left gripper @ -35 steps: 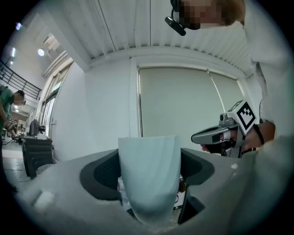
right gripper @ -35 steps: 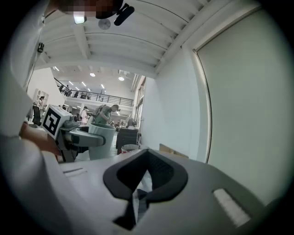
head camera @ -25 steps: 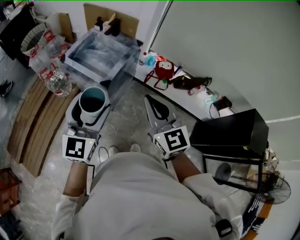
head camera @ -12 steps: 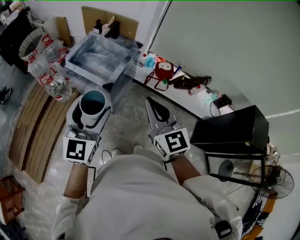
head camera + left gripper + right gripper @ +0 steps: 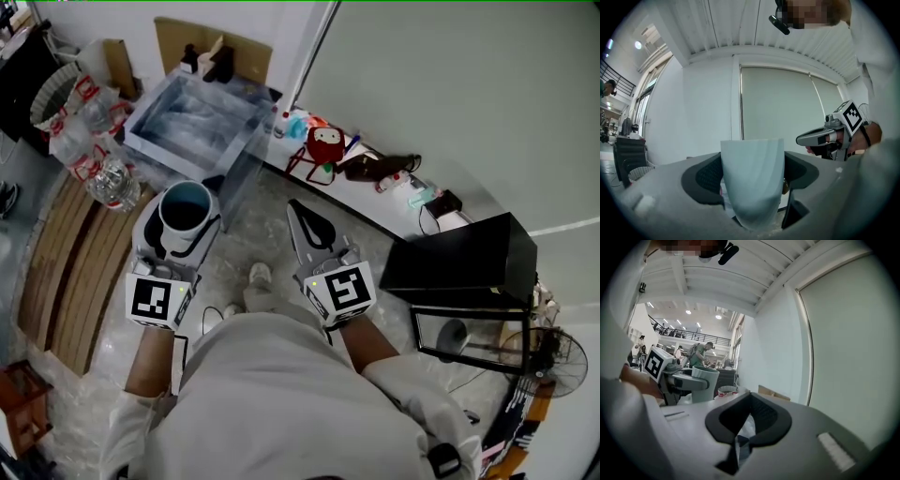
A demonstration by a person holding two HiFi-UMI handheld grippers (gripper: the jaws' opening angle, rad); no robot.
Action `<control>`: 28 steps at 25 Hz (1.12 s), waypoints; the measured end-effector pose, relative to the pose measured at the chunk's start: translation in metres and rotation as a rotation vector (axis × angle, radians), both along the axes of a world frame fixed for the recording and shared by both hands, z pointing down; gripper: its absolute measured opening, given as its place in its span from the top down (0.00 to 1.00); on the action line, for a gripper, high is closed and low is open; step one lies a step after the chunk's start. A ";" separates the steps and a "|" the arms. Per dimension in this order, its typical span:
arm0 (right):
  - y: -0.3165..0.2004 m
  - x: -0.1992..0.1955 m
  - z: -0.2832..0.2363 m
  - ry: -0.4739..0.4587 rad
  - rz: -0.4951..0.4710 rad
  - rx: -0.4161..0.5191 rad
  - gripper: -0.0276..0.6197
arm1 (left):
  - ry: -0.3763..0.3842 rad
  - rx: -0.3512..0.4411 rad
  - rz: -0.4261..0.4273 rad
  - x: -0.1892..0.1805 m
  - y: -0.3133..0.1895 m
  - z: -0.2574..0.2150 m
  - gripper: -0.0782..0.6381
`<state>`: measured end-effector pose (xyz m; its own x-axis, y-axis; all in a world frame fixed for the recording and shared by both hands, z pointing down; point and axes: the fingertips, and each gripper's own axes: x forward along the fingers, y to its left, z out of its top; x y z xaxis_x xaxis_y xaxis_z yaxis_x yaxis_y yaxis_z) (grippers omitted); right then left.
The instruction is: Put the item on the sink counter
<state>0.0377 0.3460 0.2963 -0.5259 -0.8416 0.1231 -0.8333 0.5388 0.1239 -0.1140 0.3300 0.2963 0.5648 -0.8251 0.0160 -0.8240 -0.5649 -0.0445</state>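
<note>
Shoe (image 5: 260, 275) has stepped forward; left gripper (image 5: 186, 217) clasps the teal cup (image 5: 187, 199).

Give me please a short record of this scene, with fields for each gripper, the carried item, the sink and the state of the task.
left gripper: shut on the cup, one jaw at each side of it
right gripper: jaws together, nothing between them
cup: pale blue-green, upright, open top facing up
sink: steel basin ahead of the cup, apart from it
floor: pale stone, under both grippers
task state: the cup is held in the air, not yet set on the sink counter
</note>
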 end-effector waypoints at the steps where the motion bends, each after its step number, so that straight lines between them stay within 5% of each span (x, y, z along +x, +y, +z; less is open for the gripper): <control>1: -0.006 0.001 0.002 -0.001 -0.003 -0.002 0.95 | 0.000 0.002 -0.003 0.001 -0.006 0.002 0.36; 28: -0.195 0.035 0.011 -0.003 -0.143 -0.012 0.95 | -0.005 -0.019 -0.128 0.045 -0.174 0.009 0.36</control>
